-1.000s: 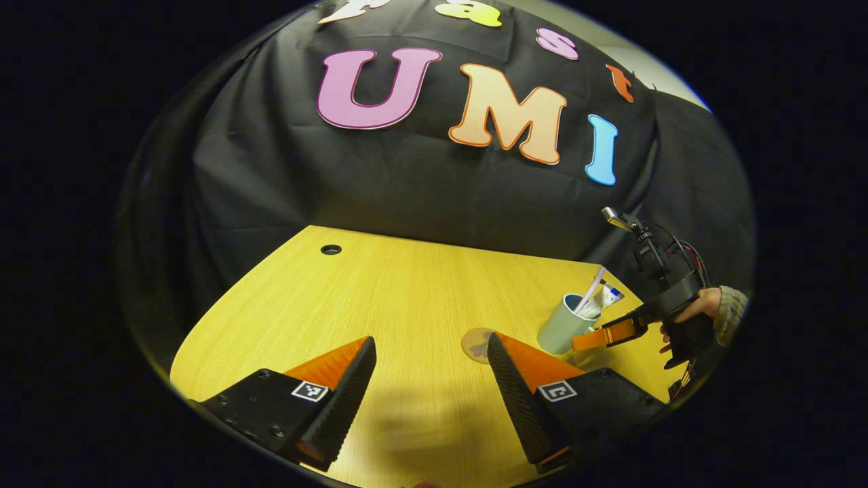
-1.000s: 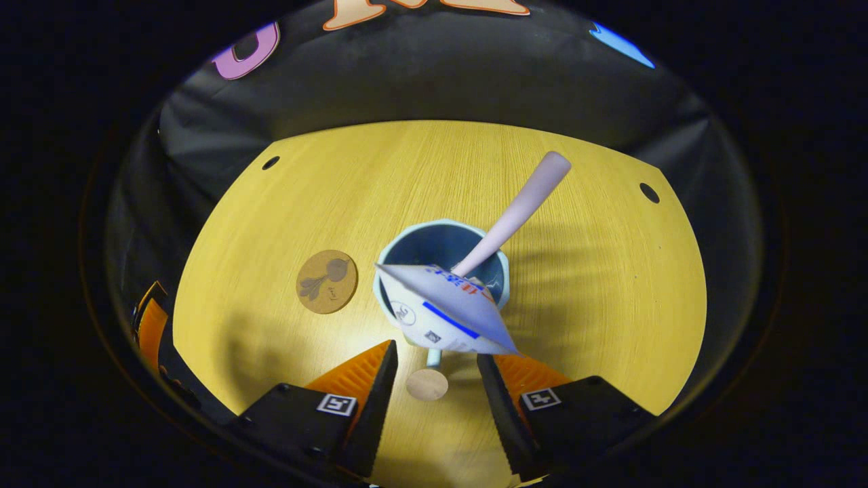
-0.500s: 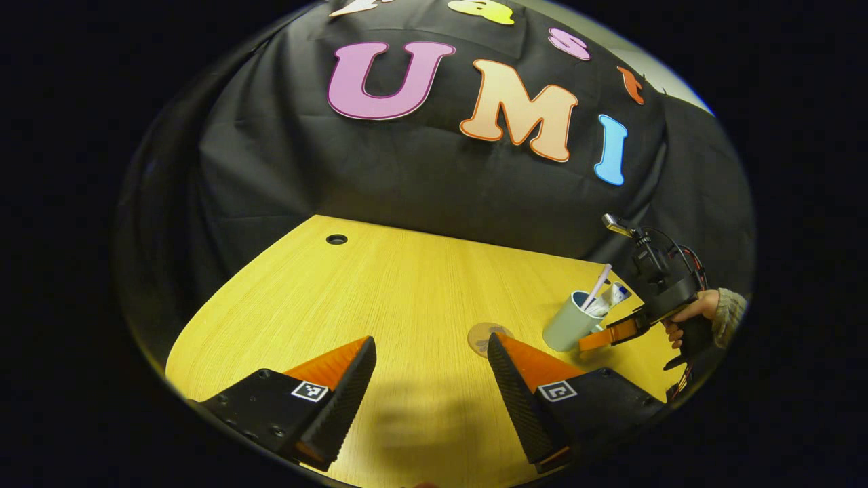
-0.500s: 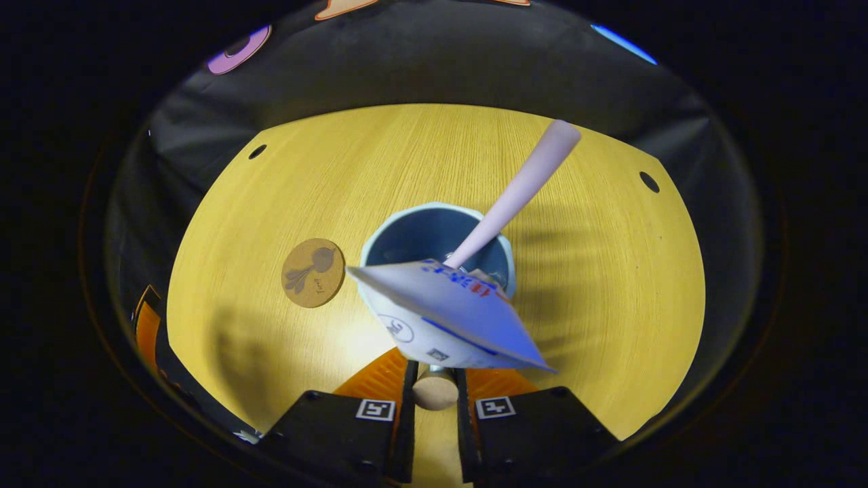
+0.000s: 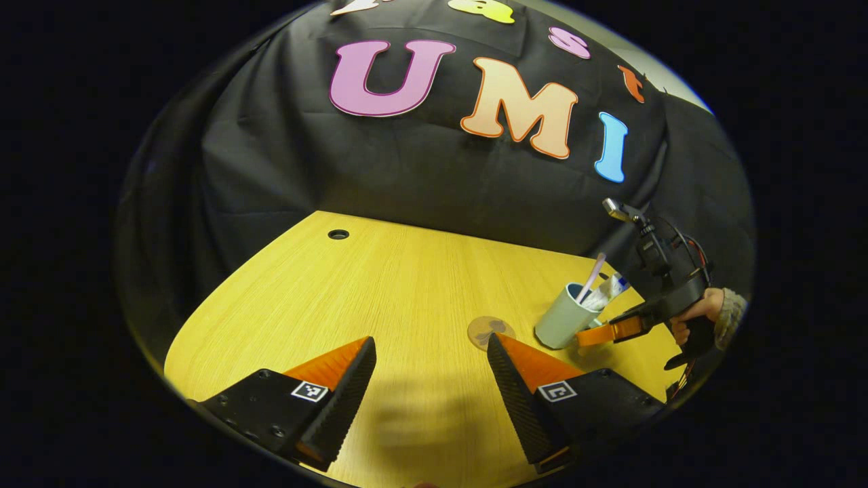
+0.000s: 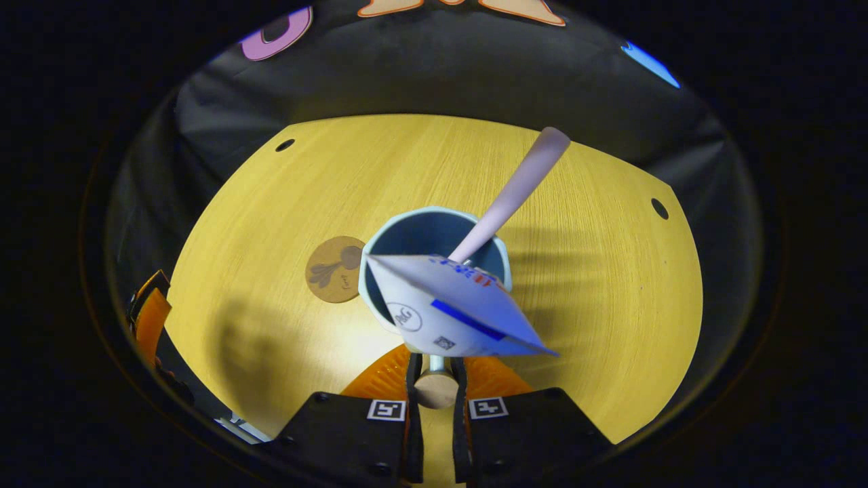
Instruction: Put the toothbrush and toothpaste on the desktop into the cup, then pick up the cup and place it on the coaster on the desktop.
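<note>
The yellow wood-grain desktop (image 6: 597,271) spread across both views, with small round holes near its far edge. On it, in the right gripper view, stood the pale blue-green cup (image 6: 434,234) with a dark blue inside, seen from above. A white toothpaste tube (image 6: 454,318) with blue and red print leaned out over the cup's near rim, its flat crimped end uppermost. A pale pink toothbrush (image 6: 519,186) stood slanted in the cup, handle pointing up and away.

The right gripper (image 6: 434,390) had its fingers drawn close together on the cup's handle with its round wooden end. In the left gripper view the cup (image 5: 563,317) looked tilted, with the right gripper (image 5: 603,333) at its side, held by a hand (image 5: 695,315).

The left gripper (image 5: 430,379) hung over the desktop with jaws wide apart, gripping nothing.

The round brown cork coaster (image 6: 332,269), printed with a dark motif, lay just beside the cup to its left.
</note>
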`<state>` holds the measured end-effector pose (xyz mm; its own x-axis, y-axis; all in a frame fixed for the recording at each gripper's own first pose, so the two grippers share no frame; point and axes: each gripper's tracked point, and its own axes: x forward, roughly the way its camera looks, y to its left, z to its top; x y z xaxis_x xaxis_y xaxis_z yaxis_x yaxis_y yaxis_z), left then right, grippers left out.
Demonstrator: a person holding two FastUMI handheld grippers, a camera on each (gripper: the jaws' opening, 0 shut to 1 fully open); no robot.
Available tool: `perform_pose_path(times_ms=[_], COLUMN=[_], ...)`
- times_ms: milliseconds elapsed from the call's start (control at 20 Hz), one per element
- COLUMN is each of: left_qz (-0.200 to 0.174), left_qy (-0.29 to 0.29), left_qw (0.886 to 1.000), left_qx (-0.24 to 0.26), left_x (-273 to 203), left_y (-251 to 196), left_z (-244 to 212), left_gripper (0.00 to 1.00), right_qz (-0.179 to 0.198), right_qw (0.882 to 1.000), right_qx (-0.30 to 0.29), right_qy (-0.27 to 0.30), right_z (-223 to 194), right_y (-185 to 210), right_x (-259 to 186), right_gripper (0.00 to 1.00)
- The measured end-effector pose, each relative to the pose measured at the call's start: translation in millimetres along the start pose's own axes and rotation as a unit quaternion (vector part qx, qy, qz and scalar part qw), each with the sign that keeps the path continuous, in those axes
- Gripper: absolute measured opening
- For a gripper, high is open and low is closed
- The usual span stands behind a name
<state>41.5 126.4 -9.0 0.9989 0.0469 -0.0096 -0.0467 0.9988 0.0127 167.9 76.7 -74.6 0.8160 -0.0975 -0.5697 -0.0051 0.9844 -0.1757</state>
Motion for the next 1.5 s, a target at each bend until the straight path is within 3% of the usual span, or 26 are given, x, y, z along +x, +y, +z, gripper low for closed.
perform_pose_path(times_ms=[350,400,650,950,1000,1250,1300,1350,1500], left_qz=[-0.012,-0.013,-0.008,0.018,0.021,0.029,0.029,0.029,0.026], left_qy=[0.009,0.011,0.02,0.033,0.034,0.038,0.038,0.037,0.036], left_qw=[1.0,1.0,1.0,0.999,0.999,0.998,0.998,0.998,0.998], left_qx=[-0.002,-0.003,-0.004,-0.031,-0.034,-0.044,-0.043,-0.042,-0.034], left_x=[-8.8,-9.3,-13.4,-16.1,-16.5,-19.1,-18.7,-19.0,-21.5], left_y=[-11.1,-12.4,-9.3,8.1,10.6,12.6,12.0,10.6,-1.1], left_z=[-10.9,-12.4,-20.1,-30.1,-31.4,-34.1,-33.9,-32.1,-27.2], left_gripper=[0.96,0.95,0.96,0.96,0.96,0.96,0.96,0.96,0.96], right_qz=[0.044,0.048,0.052,0.052,0.053,0.074,0.084,0.098,0.122], right_qw=[0.998,0.998,0.997,0.996,0.996,0.995,0.994,0.992,0.988], right_qx=[-0.039,-0.045,-0.064,-0.073,-0.073,-0.071,-0.071,-0.075,-0.067], right_qy=[-0.023,-0.018,0.001,0.009,0.012,0.006,-0.003,-0.015,-0.06], right_z=[34.7,36.6,37.7,35.3,35.0,49.5,52.7,52.2,54.4], right_y=[58.3,66.6,88.0,91.4,93.1,79.1,78.1,84.0,77.6], right_x=[-0.6,3.5,25.0,35.8,35.0,13.3,-0.4,-13.1,-49.4], right_gripper=[0.19,0.16,0.19,0.19,0.15,0.28,0.27,0.38,0.99])
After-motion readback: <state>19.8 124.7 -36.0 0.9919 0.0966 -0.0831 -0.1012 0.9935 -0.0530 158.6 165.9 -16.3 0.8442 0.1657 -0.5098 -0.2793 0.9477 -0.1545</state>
